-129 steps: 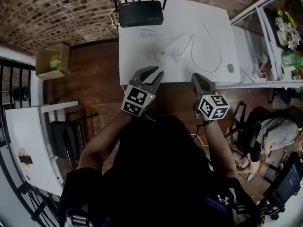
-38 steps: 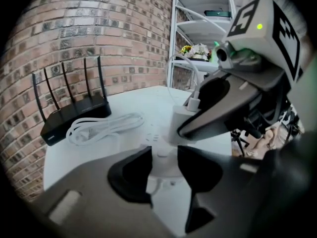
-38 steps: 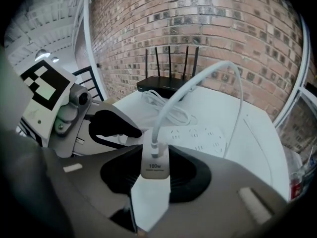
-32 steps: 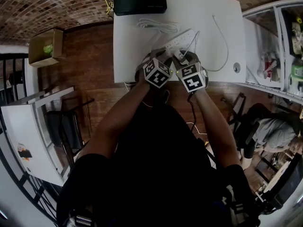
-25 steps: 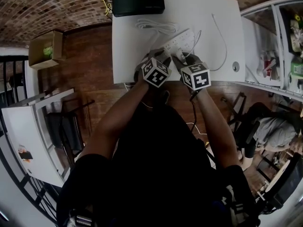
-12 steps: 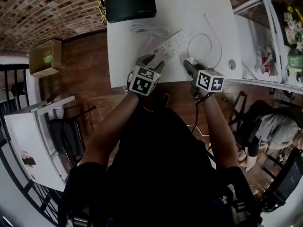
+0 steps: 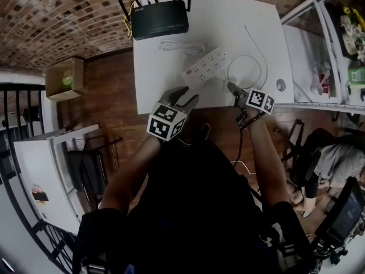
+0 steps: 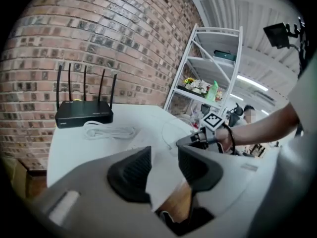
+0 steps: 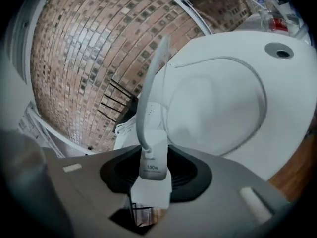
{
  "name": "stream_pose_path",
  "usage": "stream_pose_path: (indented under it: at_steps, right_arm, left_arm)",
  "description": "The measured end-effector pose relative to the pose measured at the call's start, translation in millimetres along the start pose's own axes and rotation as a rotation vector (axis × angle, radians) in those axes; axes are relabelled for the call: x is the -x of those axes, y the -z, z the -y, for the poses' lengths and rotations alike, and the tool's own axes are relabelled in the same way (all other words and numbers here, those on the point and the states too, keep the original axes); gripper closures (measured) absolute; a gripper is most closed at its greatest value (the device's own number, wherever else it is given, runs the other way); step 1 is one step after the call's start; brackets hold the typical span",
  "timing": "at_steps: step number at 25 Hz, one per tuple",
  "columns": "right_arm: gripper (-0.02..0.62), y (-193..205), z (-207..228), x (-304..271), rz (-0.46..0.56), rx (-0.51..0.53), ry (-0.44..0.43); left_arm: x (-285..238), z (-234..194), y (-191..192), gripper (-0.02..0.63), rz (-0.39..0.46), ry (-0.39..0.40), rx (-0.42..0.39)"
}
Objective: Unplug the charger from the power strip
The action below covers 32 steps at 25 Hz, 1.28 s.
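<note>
Head view, table: A white table [image 7: 154, 79] stands against a brick wall [image 7: 68, 16].
Head view, router: A black router [image 7: 159, 20] sits at the far edge of the table, near the far left corner.
Head view, cord bundle: A white cord bundle [image 7: 182, 46] lies just in front of the router.
Head view, power strip: The white power strip [image 7: 205, 65] lies slanted in the middle of the table, apart from both grippers.
Head view, right gripper: The right gripper [image 7: 232, 87] is over the near edge, toward the right corner. A thin white wire [image 7: 251, 61] makes a loop on the table by its tip.
Head view, left gripper: The left gripper [image 7: 190, 95] is over the near edge, left of the middle.
Head view, round hole: A round hole [image 7: 280, 85] is near the near right corner.
Head view, cardboard box: A cardboard box [image 7: 64, 77] sits on the wood floor [image 7: 114, 96], left of the table.
Left gripper view, jaws: The two black pads [image 8: 130, 172] are apart and closing. They hold nothing. Only the table top and the floor show in the gap.
Left gripper view, around: The router and cord bundle sit at the far edge. The right gripper is ahead on the right, with a shelf [image 8: 213, 68] behind it.
Right gripper view, jaws: The black pads are clamped on the charger [image 9: 151, 175], a small white block.
Right gripper view, charger: It is in the right gripper, out of the power strip. Its wire goes up and curves onto the table.
</note>
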State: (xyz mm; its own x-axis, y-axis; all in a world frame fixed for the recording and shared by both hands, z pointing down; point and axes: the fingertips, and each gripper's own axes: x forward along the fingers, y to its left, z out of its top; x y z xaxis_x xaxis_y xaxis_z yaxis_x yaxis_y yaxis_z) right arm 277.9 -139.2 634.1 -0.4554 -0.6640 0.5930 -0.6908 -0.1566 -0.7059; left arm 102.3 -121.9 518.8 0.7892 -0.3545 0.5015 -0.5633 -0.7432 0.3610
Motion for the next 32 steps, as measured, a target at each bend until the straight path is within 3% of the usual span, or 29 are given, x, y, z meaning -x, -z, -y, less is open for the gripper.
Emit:
stream_pose_path:
  at_steps: [4, 6, 9, 19, 22, 25, 28, 32]
  right_arm:
    - [0.432, -2, 13, 3, -0.003, 0.02, 0.076]
    - [0.364, -5, 18, 8, 0.011, 0.022, 0.118]
    - [0.33, -12, 24, 17, 0.04, 0.03, 0.172]
    - [0.311, -28, 40, 62, 0.138, 0.096, 0.346]
    - [0.379, -36, 11, 77, 0.209, 0.128, 0.281]
    - [0.569, -39, -45, 85, 0.269, 0.174, 0.117]
    - [0.58, -35, -97, 91, 0.291, 0.262, 0.017]
    - [0.583, -28, -155, 97, 0.314, 0.42, -0.047]
  left_arm:
    - [7, 2, -2, 0.445, 0.022, -0.001, 0.01]
    - [8, 3, -3, 0.446, 0.031, -0.007, 0.015]
    - [6, 4, -3, 0.446, 0.027, -0.007, 0.015]
    - [0, 11, -4, 0.446, 0.02, 0.004, 0.008]
    - [1, 13, -10, 0.446, 0.036, 0.006, 0.008]
    - [6, 17, -20, 0.446, 0.065, 0.013, 0.008]
    - [14, 24, -35, 0.446, 0.107, 0.027, 0.011]
    - [29, 33, -61, 0.448, 0.176, 0.041, -0.001]
